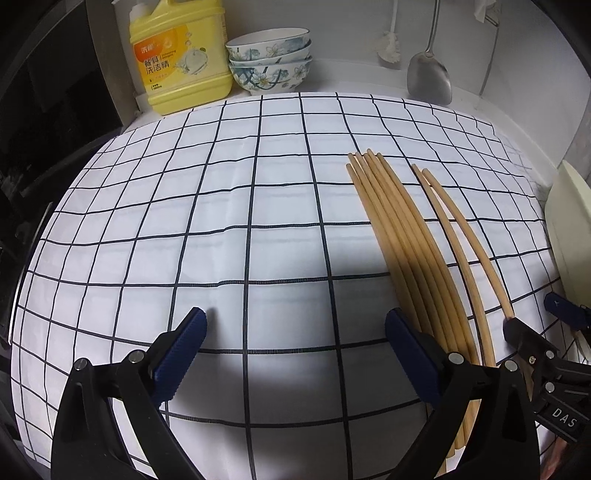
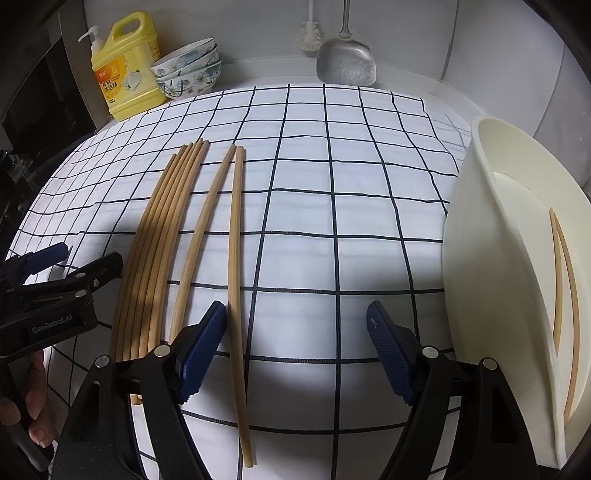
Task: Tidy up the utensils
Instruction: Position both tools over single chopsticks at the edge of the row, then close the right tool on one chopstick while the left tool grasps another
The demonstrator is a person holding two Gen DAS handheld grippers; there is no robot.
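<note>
Several wooden chopsticks [image 2: 155, 236] lie bundled on the checked cloth, with two more [image 2: 225, 229] beside them to the right. They also show in the left wrist view [image 1: 402, 236]. A cream holder [image 2: 491, 258] lies on its side at the right with two chopsticks [image 2: 563, 273] inside. My right gripper [image 2: 295, 332] is open and empty, its left finger beside the rightmost loose chopstick. My left gripper [image 1: 295, 332] is open and empty, left of the bundle. It shows at the left edge of the right wrist view [image 2: 62, 258].
A yellow detergent bottle [image 1: 181, 55] and stacked floral bowls [image 1: 269, 59] stand at the back left. A metal spatula [image 2: 345, 62] and a white brush [image 2: 310, 33] hang on the back wall. The checked cloth [image 1: 258, 203] covers the counter.
</note>
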